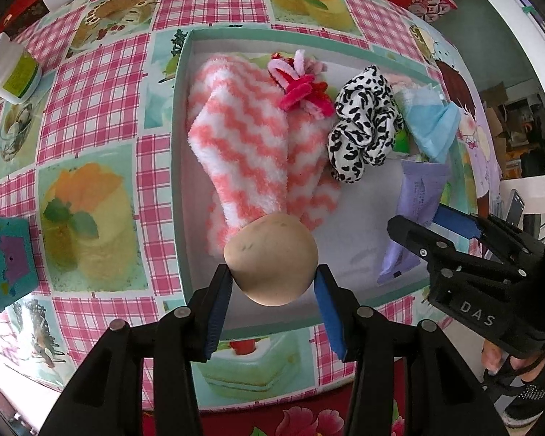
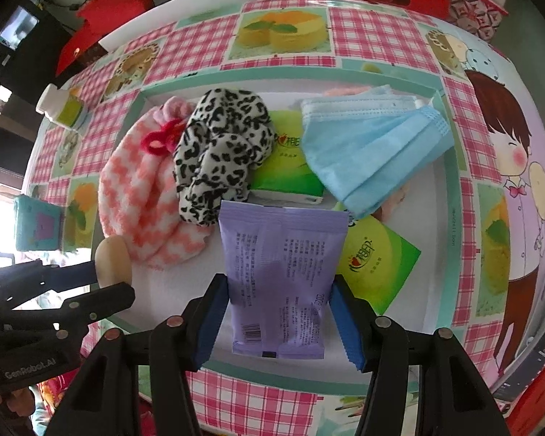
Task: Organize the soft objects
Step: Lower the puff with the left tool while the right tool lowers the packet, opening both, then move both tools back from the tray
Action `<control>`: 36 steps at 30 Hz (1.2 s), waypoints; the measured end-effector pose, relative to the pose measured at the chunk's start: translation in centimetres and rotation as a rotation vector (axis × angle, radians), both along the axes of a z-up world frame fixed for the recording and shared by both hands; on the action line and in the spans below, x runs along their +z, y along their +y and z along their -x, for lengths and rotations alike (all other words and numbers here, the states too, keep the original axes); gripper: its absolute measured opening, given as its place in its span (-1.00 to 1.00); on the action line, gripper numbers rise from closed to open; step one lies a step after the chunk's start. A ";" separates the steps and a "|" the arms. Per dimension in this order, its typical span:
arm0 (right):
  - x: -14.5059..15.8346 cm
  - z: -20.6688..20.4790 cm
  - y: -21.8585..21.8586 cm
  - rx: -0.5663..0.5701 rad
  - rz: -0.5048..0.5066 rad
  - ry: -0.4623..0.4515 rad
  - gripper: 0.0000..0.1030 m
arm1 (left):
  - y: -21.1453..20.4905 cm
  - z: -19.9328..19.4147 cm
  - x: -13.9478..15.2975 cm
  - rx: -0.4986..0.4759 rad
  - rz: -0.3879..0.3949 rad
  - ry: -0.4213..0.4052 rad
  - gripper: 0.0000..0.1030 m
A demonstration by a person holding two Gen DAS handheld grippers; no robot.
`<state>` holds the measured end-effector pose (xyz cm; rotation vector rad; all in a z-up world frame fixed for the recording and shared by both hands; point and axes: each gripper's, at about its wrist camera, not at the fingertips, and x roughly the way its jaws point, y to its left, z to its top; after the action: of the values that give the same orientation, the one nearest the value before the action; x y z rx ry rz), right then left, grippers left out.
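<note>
From the left wrist view, the left gripper (image 1: 274,285) has its blue pads pressed on either side of a smooth beige egg-shaped soft lump (image 1: 270,259), held over the near part of a shallow white tray with a teal rim (image 1: 179,167); the tray sits on a table covered in a pink checked cloth with cake pictures (image 1: 90,109); inside it lie a fluffy pink-and-white zigzag sock (image 1: 243,138), a bunch of pink and red hair loops (image 1: 301,89) resting on the sock, a black-and-white leopard-print scrunchie (image 1: 363,127) just beside them, and a pale blue face mask (image 1: 434,127) further right; the right gripper (image 1: 441,227) enters from the right, closed on a lilac plastic sachet (image 1: 416,203).

From the right wrist view, the right gripper (image 2: 277,305) grips the lilac sachet (image 2: 283,276) by its side edges, partly open around its width, above the tray's near edge; two green tissue packs (image 2: 287,167) lie under the mask (image 2: 374,149); the left gripper (image 2: 114,278) holds the beige lump (image 2: 112,259) at the left, near the sock (image 2: 141,196).
</note>
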<state>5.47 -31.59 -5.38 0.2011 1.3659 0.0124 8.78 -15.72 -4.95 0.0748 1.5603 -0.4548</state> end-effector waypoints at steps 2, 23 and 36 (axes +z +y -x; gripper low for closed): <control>0.1 0.0 0.2 0.006 0.001 0.000 0.18 | 0.0 0.1 0.3 -0.005 -0.004 -0.006 -0.06; 2.1 0.8 0.9 0.025 0.068 -0.023 0.78 | 2.1 0.9 3.9 -0.021 -0.006 -0.103 0.25; 3.4 2.8 2.3 0.022 0.124 -0.054 1.00 | 5.9 2.7 5.7 0.013 -0.042 -0.289 0.85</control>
<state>2.67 -29.29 -2.01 0.0813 1.3102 -0.0485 6.08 -9.85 0.73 0.1562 1.2857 -0.3823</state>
